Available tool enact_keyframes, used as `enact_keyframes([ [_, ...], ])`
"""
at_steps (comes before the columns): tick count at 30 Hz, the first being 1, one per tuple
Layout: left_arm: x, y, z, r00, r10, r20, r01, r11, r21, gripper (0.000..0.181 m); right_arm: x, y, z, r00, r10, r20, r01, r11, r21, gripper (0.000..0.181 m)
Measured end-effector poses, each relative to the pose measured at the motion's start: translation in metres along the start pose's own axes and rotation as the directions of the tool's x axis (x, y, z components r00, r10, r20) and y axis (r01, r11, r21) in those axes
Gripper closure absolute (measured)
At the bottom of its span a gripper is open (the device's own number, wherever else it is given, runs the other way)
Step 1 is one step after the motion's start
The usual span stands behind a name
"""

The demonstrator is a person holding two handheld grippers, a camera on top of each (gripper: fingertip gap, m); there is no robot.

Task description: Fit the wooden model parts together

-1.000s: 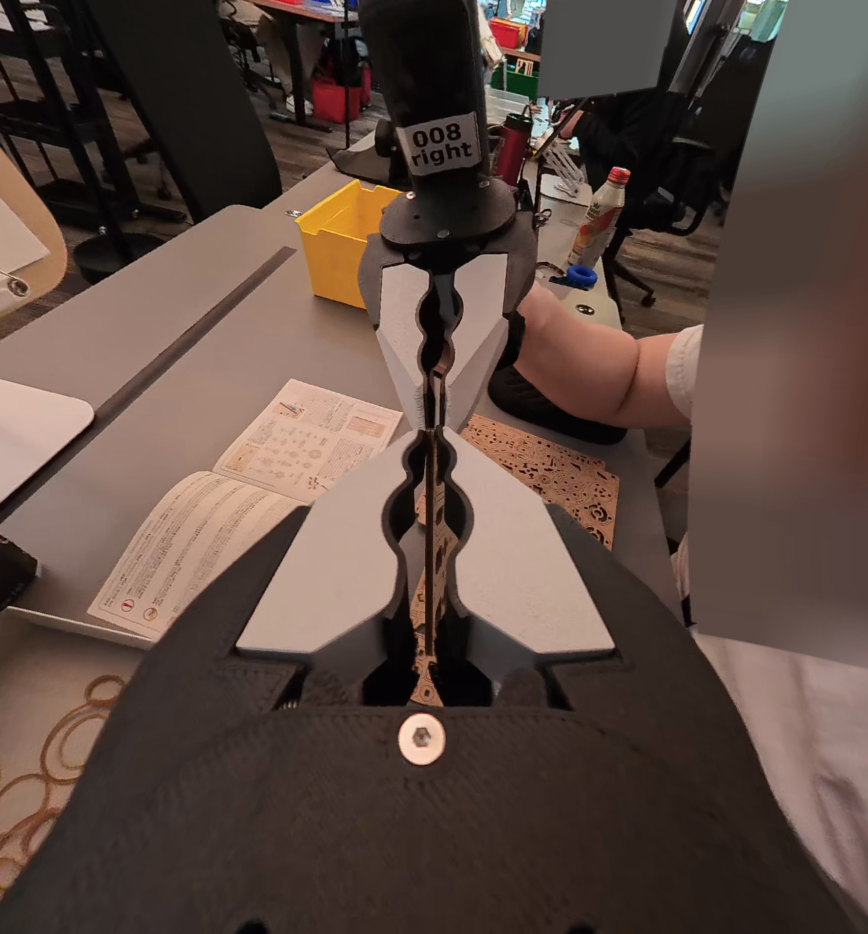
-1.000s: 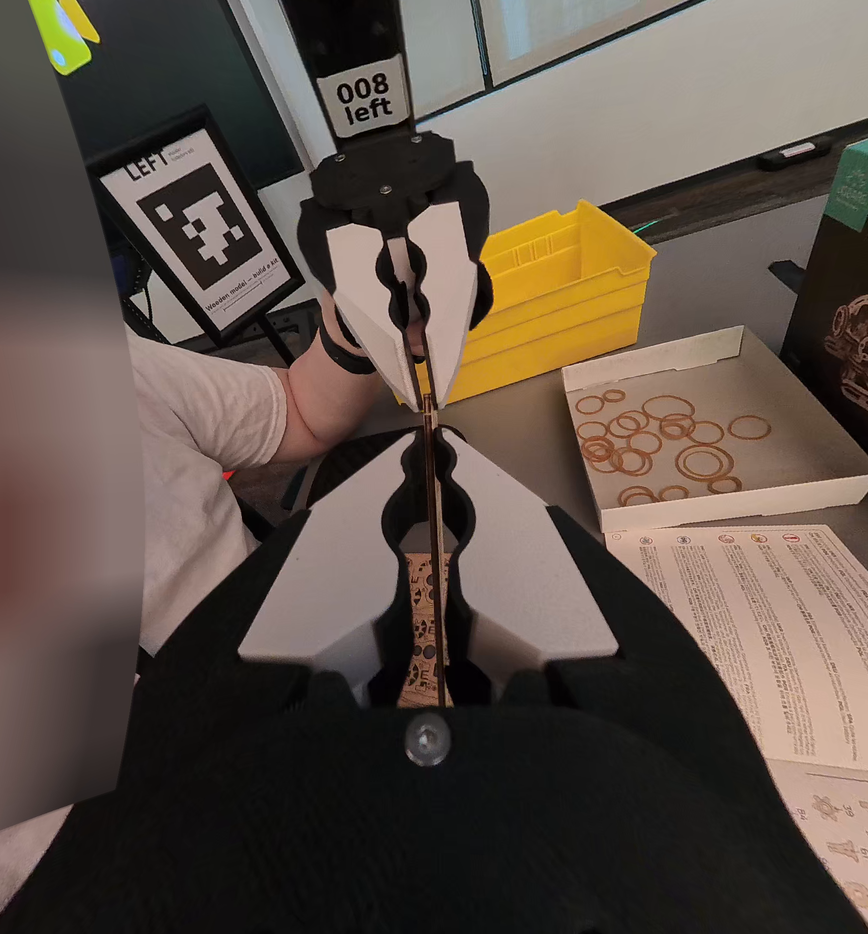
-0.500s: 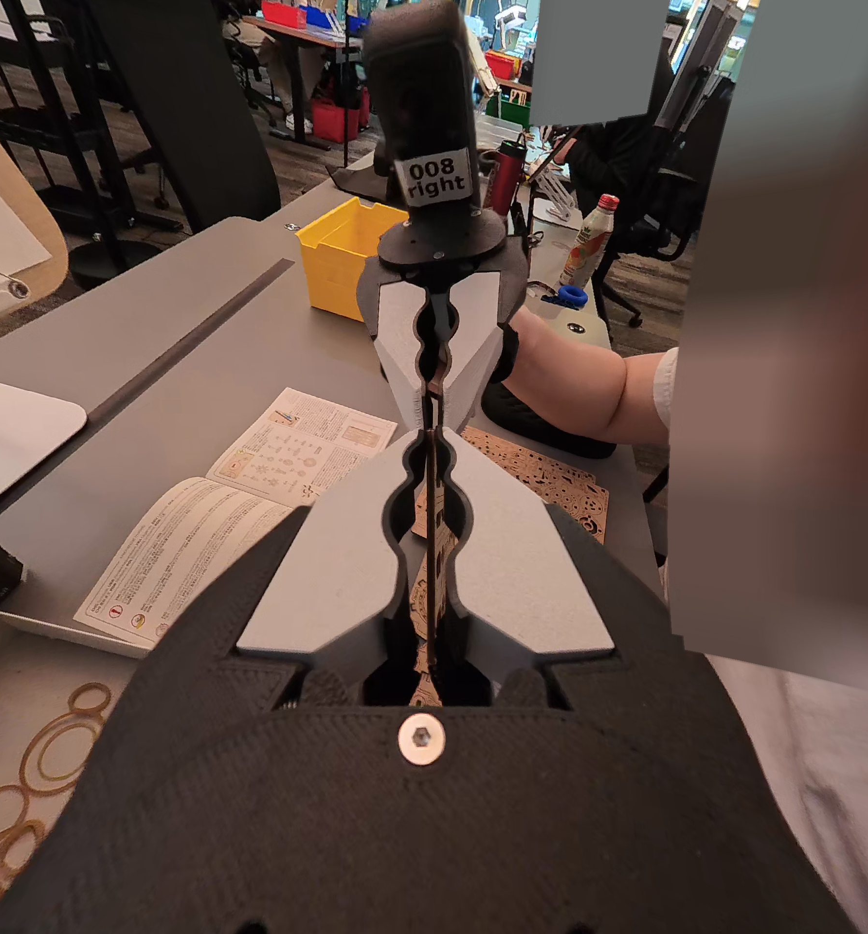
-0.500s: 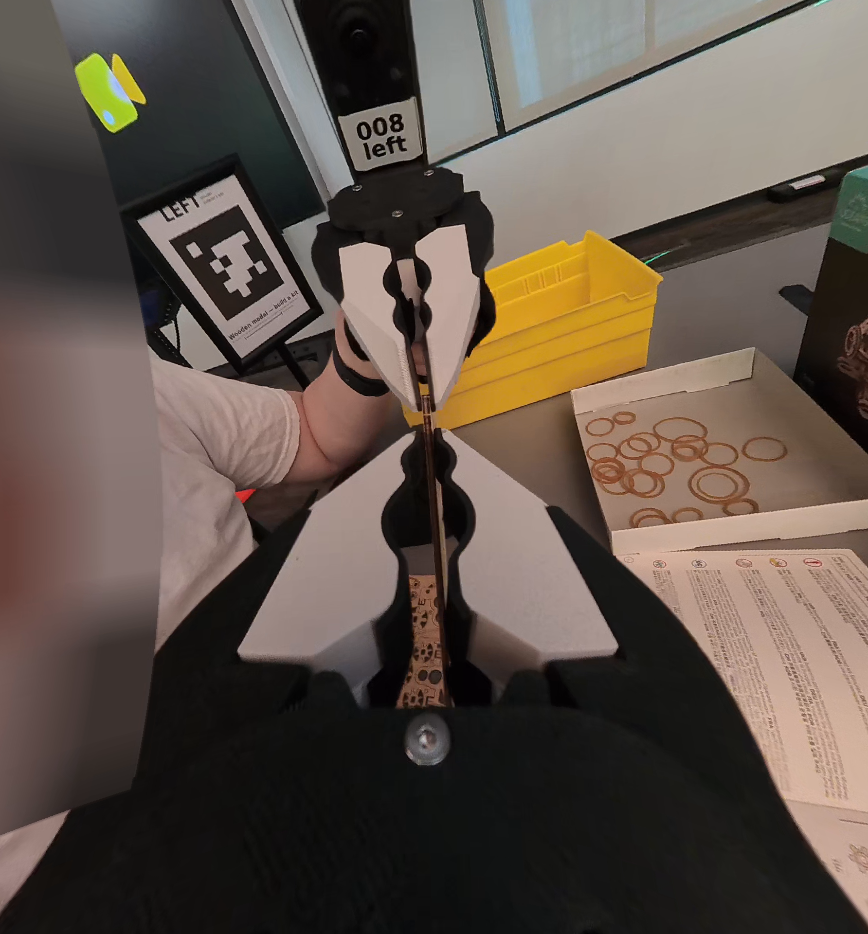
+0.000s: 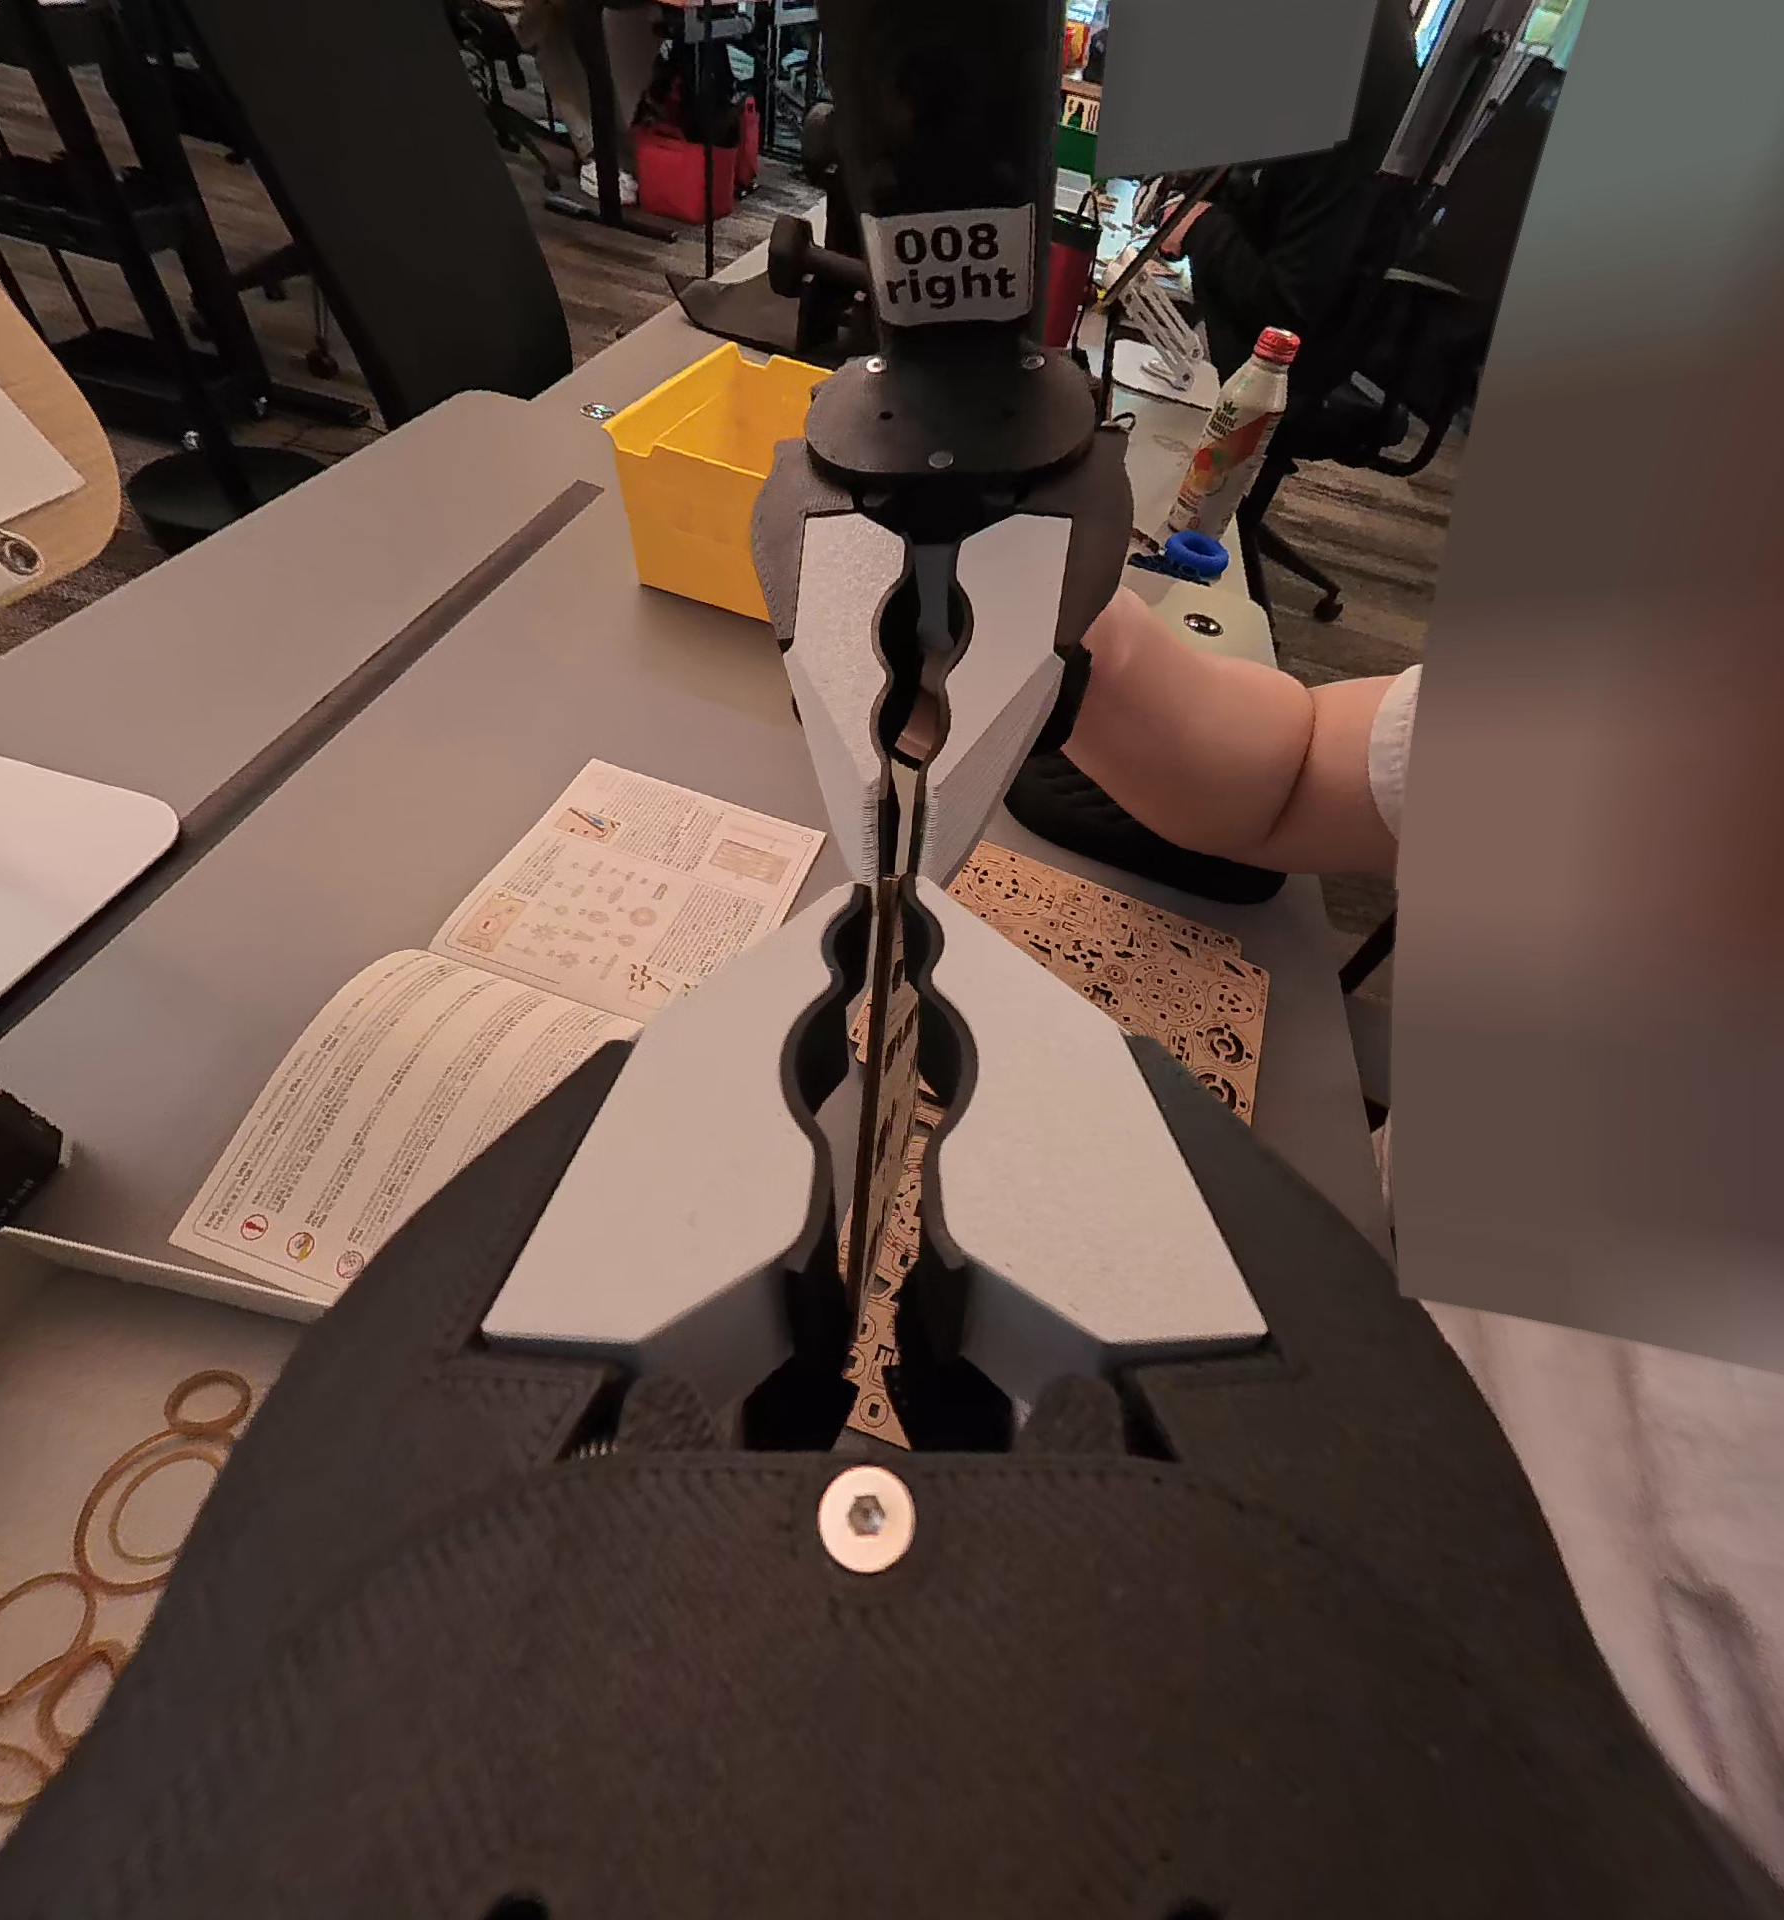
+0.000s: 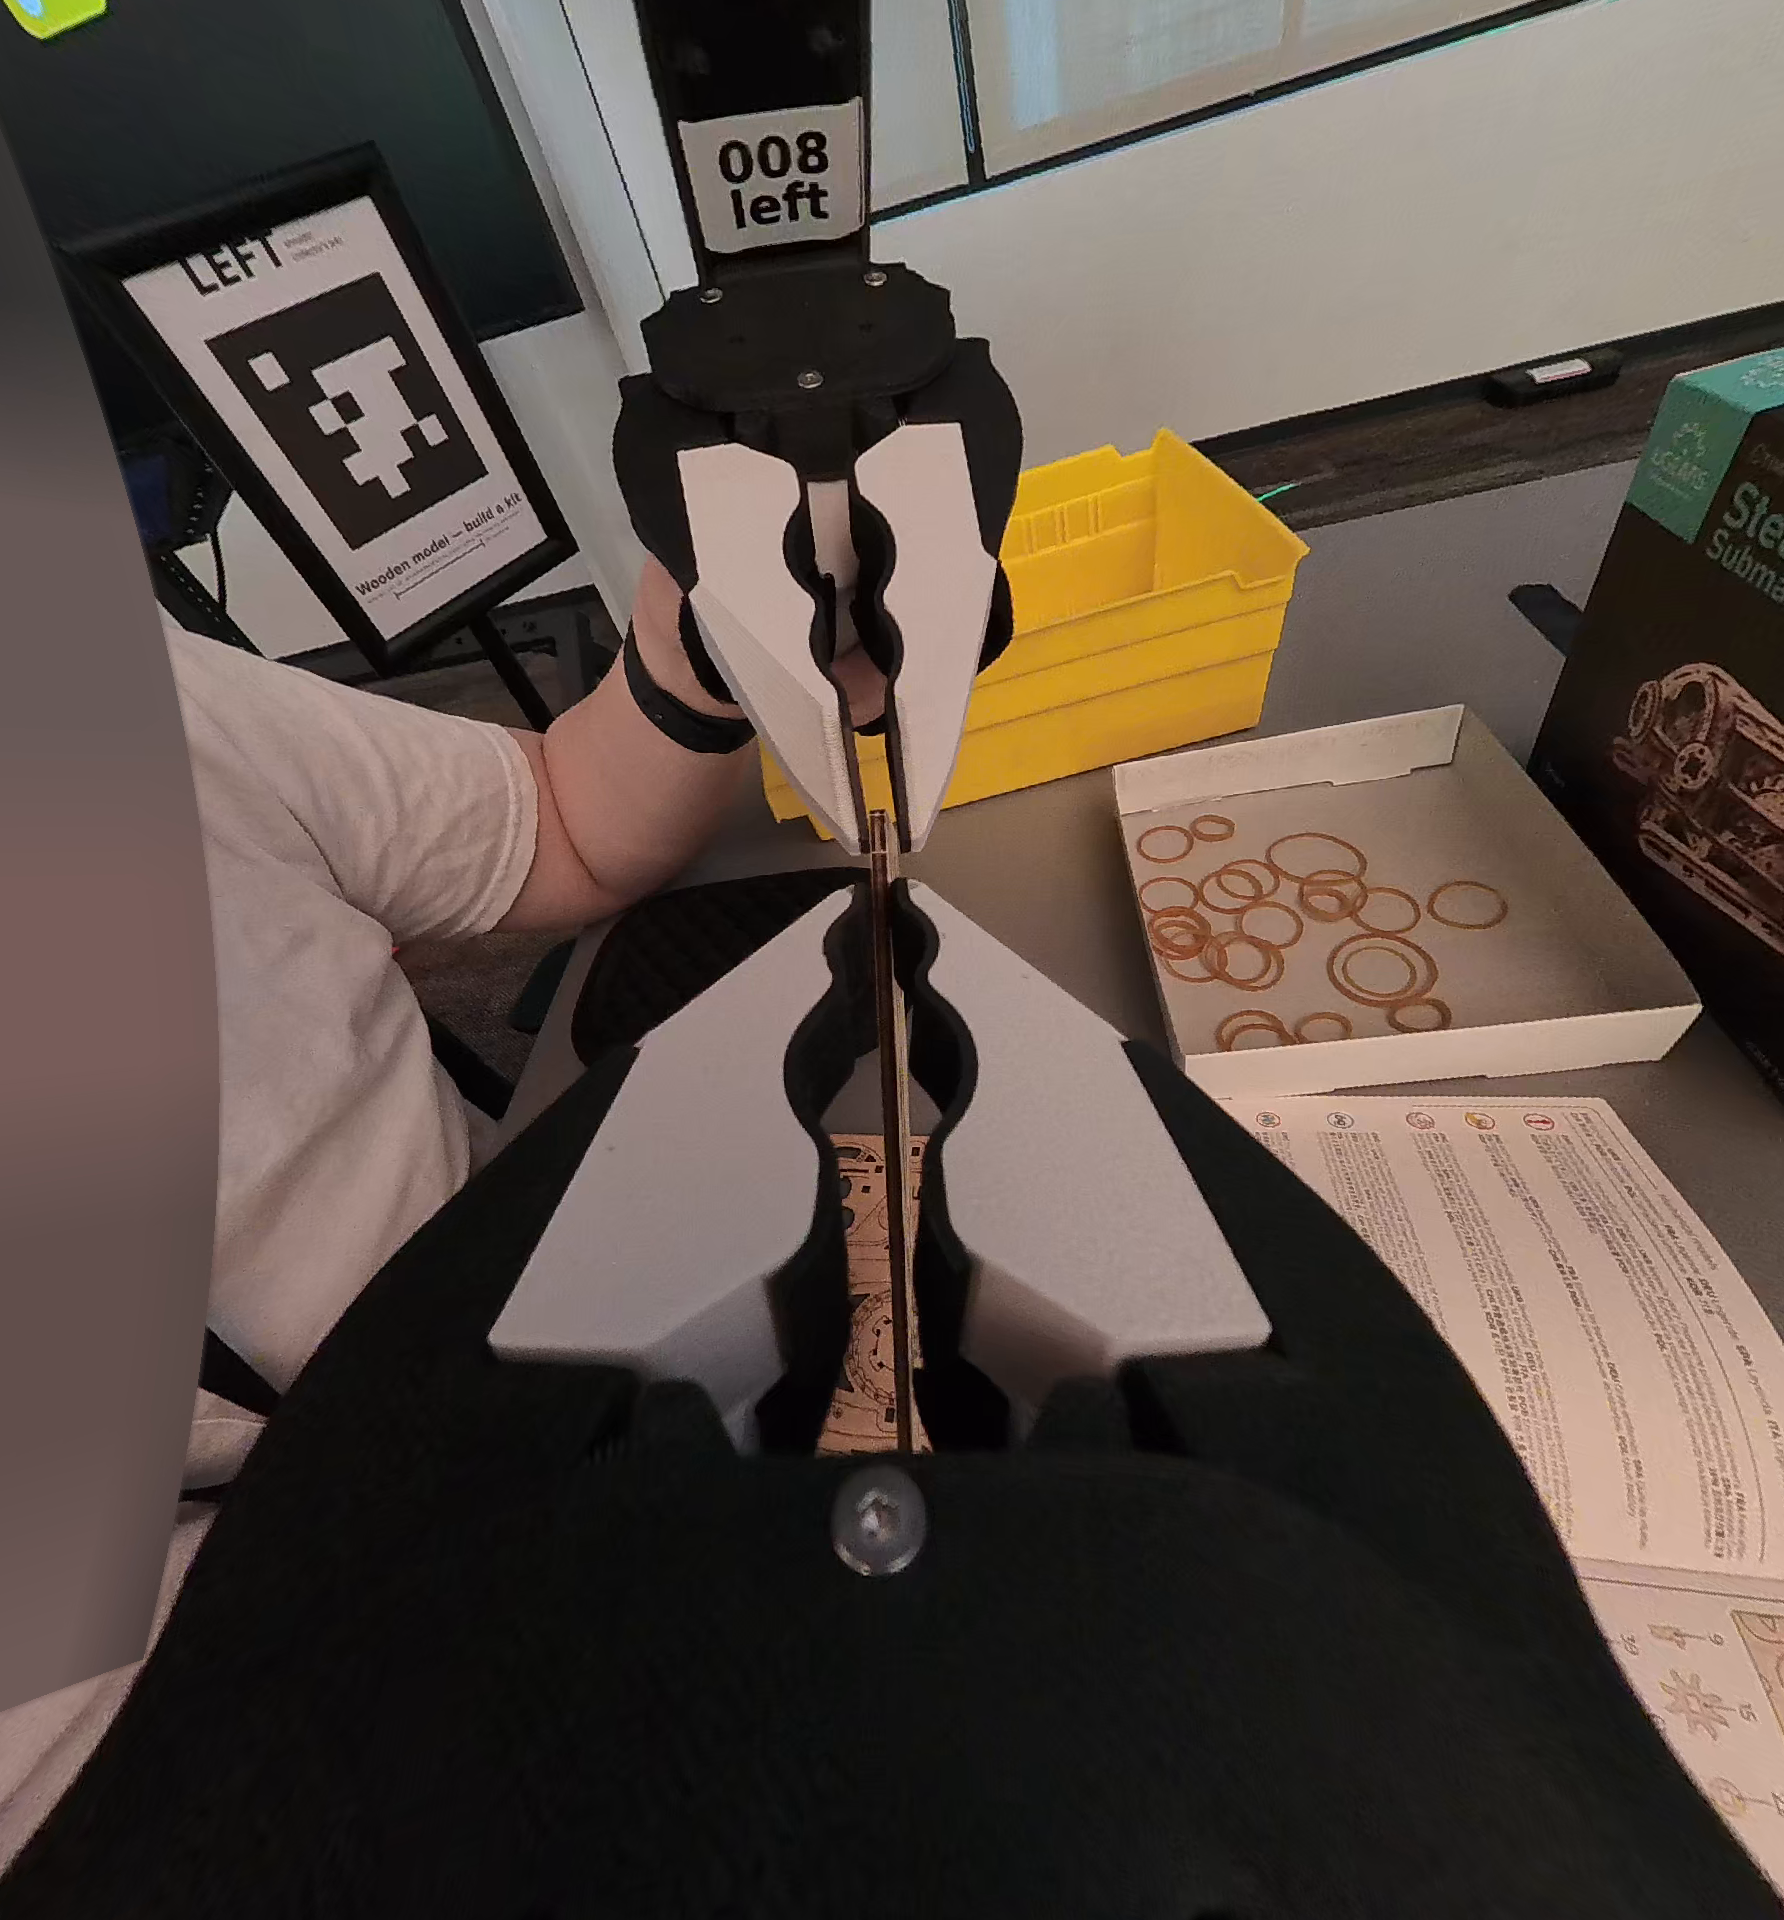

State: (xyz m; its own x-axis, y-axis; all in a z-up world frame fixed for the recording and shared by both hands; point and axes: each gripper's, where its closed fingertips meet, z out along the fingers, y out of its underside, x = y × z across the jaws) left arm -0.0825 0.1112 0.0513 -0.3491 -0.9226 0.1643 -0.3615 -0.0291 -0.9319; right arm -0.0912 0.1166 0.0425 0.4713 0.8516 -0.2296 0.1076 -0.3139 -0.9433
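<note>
Holding the rig tip to tip above the desk [image 5: 244, 665], I keep my left tool [image 5: 886, 904] clenched on a thin wooden sheet [image 5: 883, 1091], edge-on for alignment; my right tool [image 6: 880, 894] is likewise clamped on its edge; spare wooden sheets [image 5: 1127, 956] lie below, right of the booklet [image 5: 514, 1018].

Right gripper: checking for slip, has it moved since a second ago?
No, barely: in the left wrist view, right gripper still overlaps the yellow bin's right end.

hidden: wooden sheet [image 5: 880, 1122] faces, seen edge-on | cut off: booklet [image 6: 1553, 1351], rubber bands [image 5: 26, 1621]
</note>
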Motion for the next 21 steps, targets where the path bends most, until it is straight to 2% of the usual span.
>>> enact_keyframes([
  [8,0.002,0.0014,0.0014,0.999,0.048,0.004,-0.048,0.999,-0.012,0.181,0.0004,0.002,-0.0004,0.997,0.067,0.029,-0.066,0.998,-0.01,0.18],
  [13,0.0021,0.0019,0.0035,0.991,0.126,0.041,-0.125,0.992,-0.021,0.181,0.0016,0.0033,-0.0021,0.993,0.105,0.05,-0.104,0.994,-0.015,0.179],
  [21,0.0092,-0.0002,0.0022,0.987,0.163,0.011,-0.163,0.987,-0.008,0.181,-0.0059,0.0013,-0.0028,0.966,0.203,0.161,-0.206,0.979,-0.002,0.179],
])
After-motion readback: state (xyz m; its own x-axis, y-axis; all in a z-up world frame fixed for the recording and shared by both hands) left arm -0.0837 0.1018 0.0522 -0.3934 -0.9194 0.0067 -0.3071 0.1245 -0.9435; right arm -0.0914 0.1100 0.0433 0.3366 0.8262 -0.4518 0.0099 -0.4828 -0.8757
